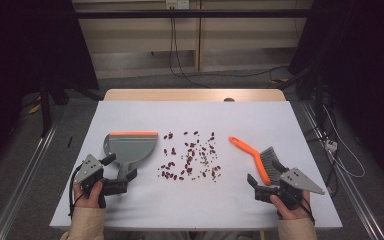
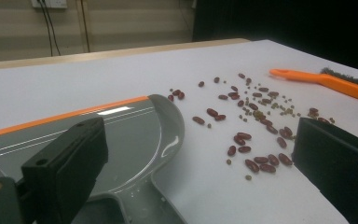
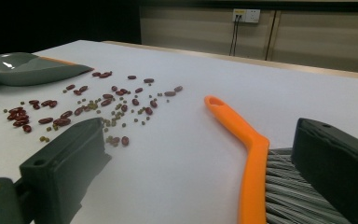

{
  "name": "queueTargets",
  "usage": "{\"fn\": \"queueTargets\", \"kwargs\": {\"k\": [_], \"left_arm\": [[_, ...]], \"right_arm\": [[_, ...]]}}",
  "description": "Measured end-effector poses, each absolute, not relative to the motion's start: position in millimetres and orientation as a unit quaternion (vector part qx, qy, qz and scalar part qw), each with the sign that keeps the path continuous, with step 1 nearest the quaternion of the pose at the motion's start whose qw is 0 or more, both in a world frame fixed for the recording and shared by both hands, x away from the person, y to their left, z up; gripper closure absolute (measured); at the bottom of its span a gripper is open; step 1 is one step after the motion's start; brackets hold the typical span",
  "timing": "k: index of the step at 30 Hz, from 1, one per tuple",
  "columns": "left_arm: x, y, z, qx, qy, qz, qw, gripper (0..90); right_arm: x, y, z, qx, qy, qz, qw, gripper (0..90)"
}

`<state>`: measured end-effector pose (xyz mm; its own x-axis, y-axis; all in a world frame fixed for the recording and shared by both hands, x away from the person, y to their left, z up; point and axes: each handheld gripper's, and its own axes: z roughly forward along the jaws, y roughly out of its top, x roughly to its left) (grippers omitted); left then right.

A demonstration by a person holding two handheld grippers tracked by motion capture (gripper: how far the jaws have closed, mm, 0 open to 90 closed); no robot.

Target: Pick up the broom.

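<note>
Orange brush point(image 3: 254, 158) between spread fingers point(image 3: 63, 163); beans point(image 3: 81, 109) beyond.

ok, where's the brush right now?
High view: the brush lies on the table's right side, right of the scattered beans, its bristle end by the right gripper.

Dustpan point(image 1: 130, 145) left, beans point(image 1: 192, 155) scattered centre, brush point(image 1: 257, 157) right; all on table point(image 1: 195, 205).

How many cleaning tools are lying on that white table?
2: a grey plastic dustpan with an orange edge left of the scattered beans, and an orange-handled brush with grey bristles to their right.
</note>
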<state>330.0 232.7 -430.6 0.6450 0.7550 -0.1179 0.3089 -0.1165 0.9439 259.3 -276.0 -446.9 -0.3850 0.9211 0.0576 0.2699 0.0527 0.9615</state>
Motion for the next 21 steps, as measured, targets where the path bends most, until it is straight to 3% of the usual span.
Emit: {"fn": "queueTargets", "kwargs": {"k": [12, 21], "left_arm": [[331, 233, -431, 0.719, 0.370, 0.201, 0.553, 3.1], [332, 231, -431, 0.723, 0.365, 0.197, 0.552, 3.1]], "right_arm": [[264, -275, -446, 0.461, 0.655, 0.512, 0.311, 2.5], [287, -277, -436, 0.483, 0.655, 0.498, 0.299, 4.2]]}}
